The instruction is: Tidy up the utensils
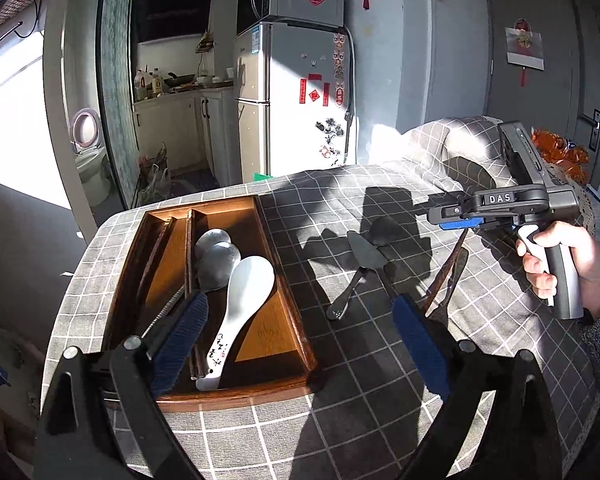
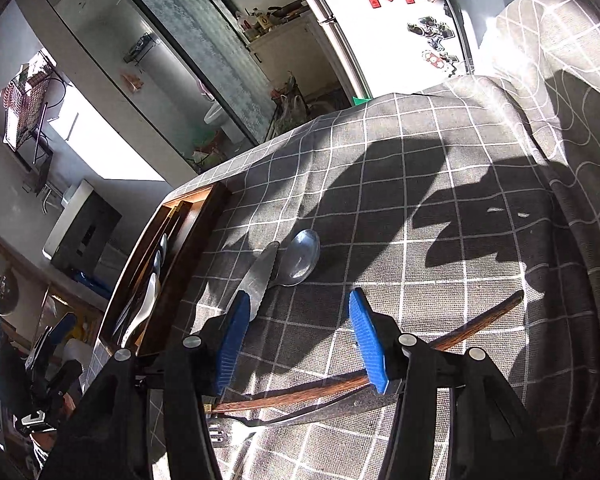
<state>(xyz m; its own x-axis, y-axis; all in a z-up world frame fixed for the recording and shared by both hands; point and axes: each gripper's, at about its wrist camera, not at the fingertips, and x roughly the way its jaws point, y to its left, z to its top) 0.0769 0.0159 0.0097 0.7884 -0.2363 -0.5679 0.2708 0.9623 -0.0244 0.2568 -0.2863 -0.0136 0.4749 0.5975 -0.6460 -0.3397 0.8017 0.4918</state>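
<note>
A sorting job is caught midway on a table under a grey checked tablecloth (image 1: 380, 380): the left gripper (image 1: 300, 344) hangs over the near end of the wooden utensil tray (image 1: 296, 332) with its jaws spread wide and nothing between them, which suggests a piece has been delivered. In the tray's wide compartment a white ceramic spoon (image 1: 240, 304) is seen lying on two metal spoons (image 1: 216, 256), while dark chopsticks (image 1: 189, 256) are laid along the divider and in the narrow compartment beside it. Out on the cloth, well apart from the tray, a serrated knife (image 2: 256, 276) and a steel spoon (image 2: 300, 258) lie touching. The right gripper (image 2: 300, 336), held in a person's hand (image 1: 556, 260), is poised above the loose pieces with jaws parted and empty; a wooden chopstick (image 2: 476, 326) and a fork (image 2: 224, 432) are seen crossing beneath it. The next move is judged to be a pickup from the cloth, which calls for the jaws to be lowered astride one slim handle without its neighbours being disturbed.
</note>
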